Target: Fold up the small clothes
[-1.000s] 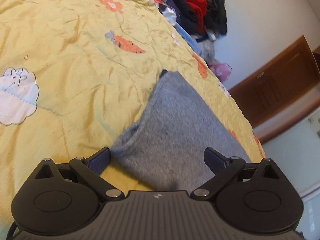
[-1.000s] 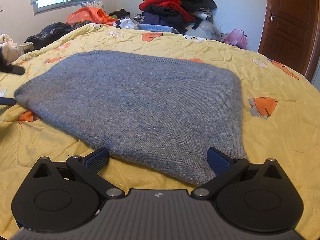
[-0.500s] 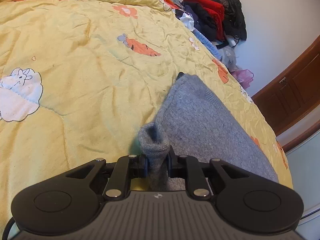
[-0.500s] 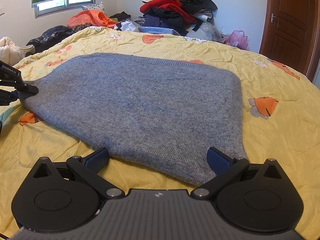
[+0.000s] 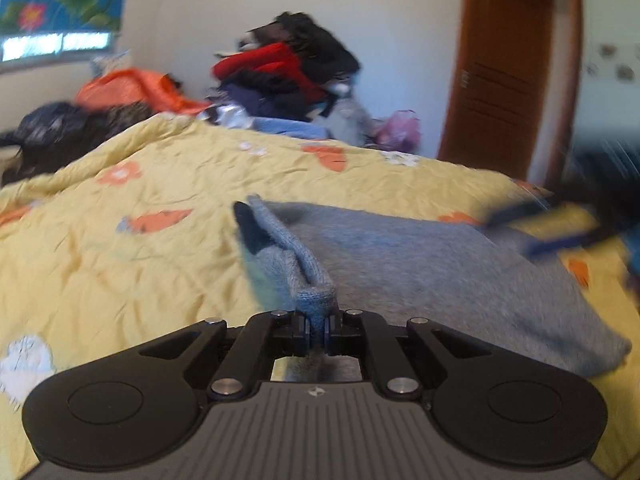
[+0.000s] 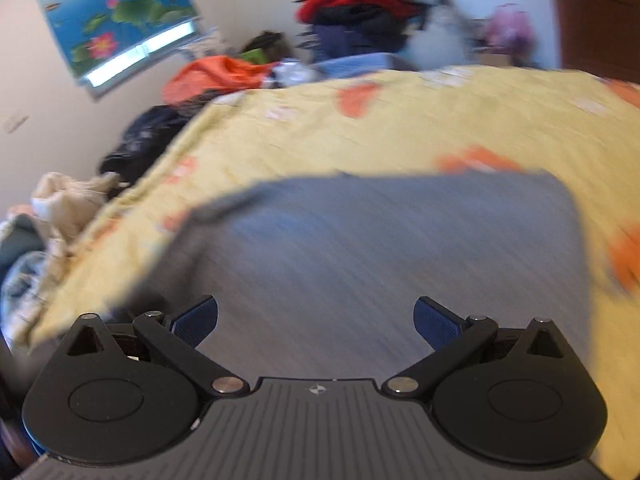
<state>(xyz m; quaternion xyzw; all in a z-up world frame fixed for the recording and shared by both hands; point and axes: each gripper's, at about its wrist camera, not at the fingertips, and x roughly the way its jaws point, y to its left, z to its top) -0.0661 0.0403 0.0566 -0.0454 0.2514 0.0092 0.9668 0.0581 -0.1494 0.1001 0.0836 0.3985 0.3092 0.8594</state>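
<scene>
Grey sweater [image 5: 420, 264] edge in left gripper [image 5: 316, 330] (hidden rightward).

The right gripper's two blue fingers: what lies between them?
In the right wrist view, the open right gripper has only the grey sweater spread beneath the gap, nothing clamped.

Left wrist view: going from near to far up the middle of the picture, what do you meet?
Left hand-held gripper, shut on a bunched edge of the grey sweater → the rest of the sweater lying on the bed → yellow quilt → pile of clothes against the wall.
</scene>
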